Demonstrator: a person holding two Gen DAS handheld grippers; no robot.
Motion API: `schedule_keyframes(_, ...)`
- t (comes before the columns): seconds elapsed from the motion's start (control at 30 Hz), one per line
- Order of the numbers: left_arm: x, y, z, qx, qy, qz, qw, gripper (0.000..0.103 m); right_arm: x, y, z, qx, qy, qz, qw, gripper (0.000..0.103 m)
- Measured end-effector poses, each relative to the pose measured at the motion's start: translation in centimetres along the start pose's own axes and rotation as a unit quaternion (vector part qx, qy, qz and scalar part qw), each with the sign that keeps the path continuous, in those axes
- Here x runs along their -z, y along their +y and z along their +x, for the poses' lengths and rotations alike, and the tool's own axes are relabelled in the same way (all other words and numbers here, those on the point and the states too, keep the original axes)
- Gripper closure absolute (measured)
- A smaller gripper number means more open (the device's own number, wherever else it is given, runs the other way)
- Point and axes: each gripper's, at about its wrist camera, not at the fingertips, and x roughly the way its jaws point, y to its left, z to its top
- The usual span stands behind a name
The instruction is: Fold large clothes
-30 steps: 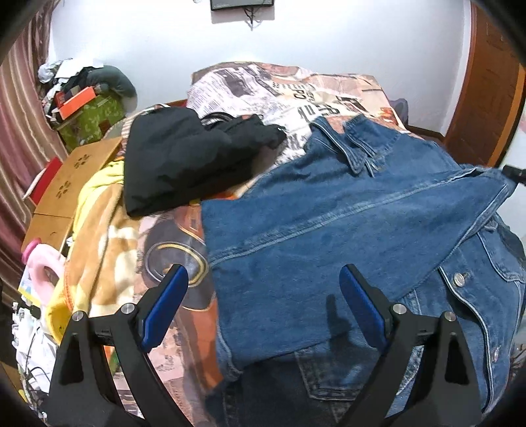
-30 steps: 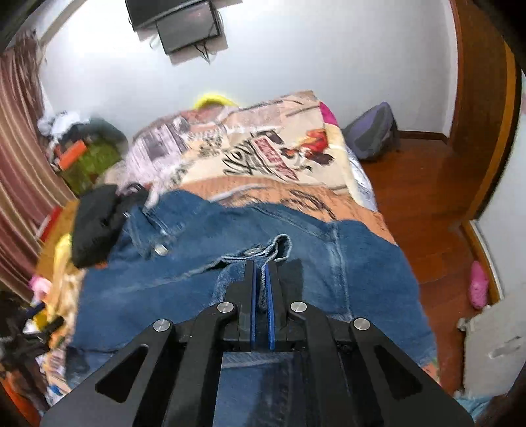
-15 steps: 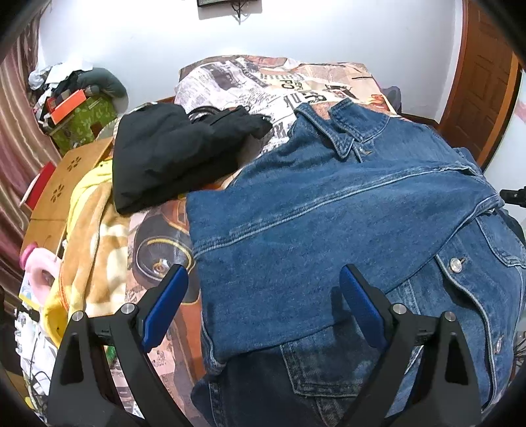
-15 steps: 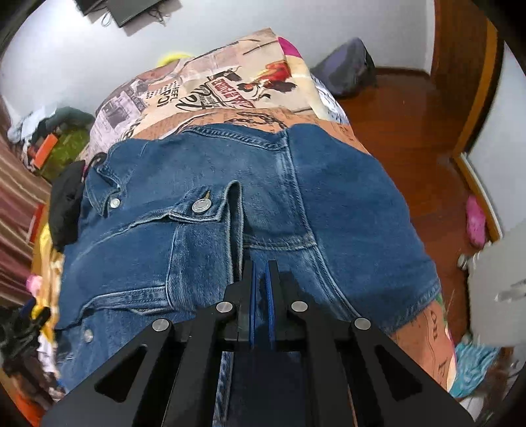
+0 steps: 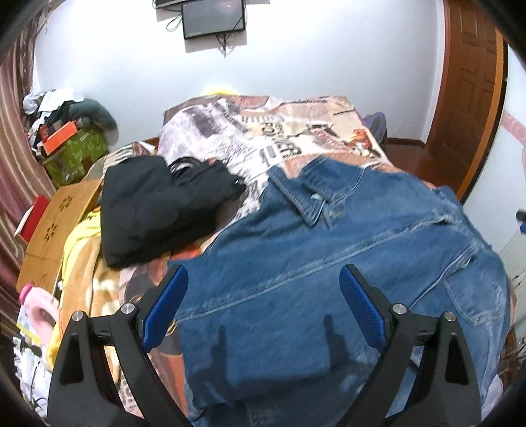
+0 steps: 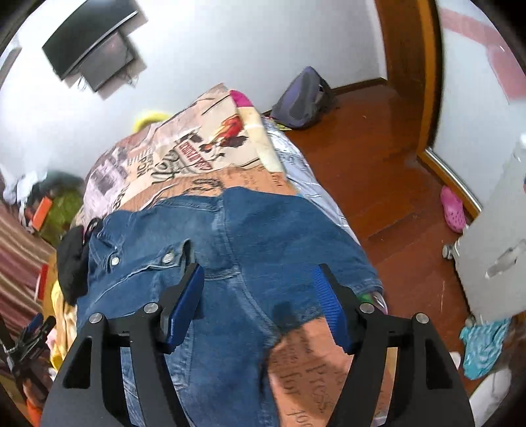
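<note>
1. Two grippers hover over a bed (image 5: 328, 108) that is covered by a printed bedspread; the bed is the landmark for everything below.
2. A denim jacket (image 5: 328, 262) lies spread across the near half of the bed, collar toward the far end, one sleeve folded over its front.
3. The left gripper (image 5: 263, 305) has its blue-padded fingers wide apart above the jacket, with nothing between them.
4. The right gripper (image 6: 259, 302) is opening its fingers; they stand apart above the jacket (image 6: 256, 236), pressing on no cloth.
5. A black garment (image 5: 157, 207) lies in a heap on the bed's left side, just beside the jacket's collar.
6. A yellow and orange blanket (image 5: 82, 262) hangs along the bed's left edge, near a small wooden table (image 5: 56, 226).
7. A purple backpack (image 6: 302, 98) sits on the wooden floor off the bed's far right corner.
8. A pink shoe (image 6: 453, 210) lies on the floor, well to the right of the bed.
9. A dark screen (image 5: 213, 16) hangs on the white wall beyond the bed's far end.
</note>
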Motion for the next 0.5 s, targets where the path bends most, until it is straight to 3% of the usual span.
schedule_keyframes(0.17,-1.4,-1.2,0.4,0.027,-0.003,-0.008,0.9996,0.009,1.2,-2.9,1.9,0.004,0.035,0.045,0.998,0.038)
schedule_keyframes(0.33,-1.7,-2.4,1.1,0.048,0.008,-0.015,0.9987,0.009,3.0,-5.0,5.0,-0.023,0.084,0.082,0.993,0.038)
schedule_keyframes(0.5,-1.4,-3.4,1.9,0.048,0.019,-0.009,0.9986,0.009,3.3,-6.0,6.9,-0.058,0.101,0.113,0.987,0.035)
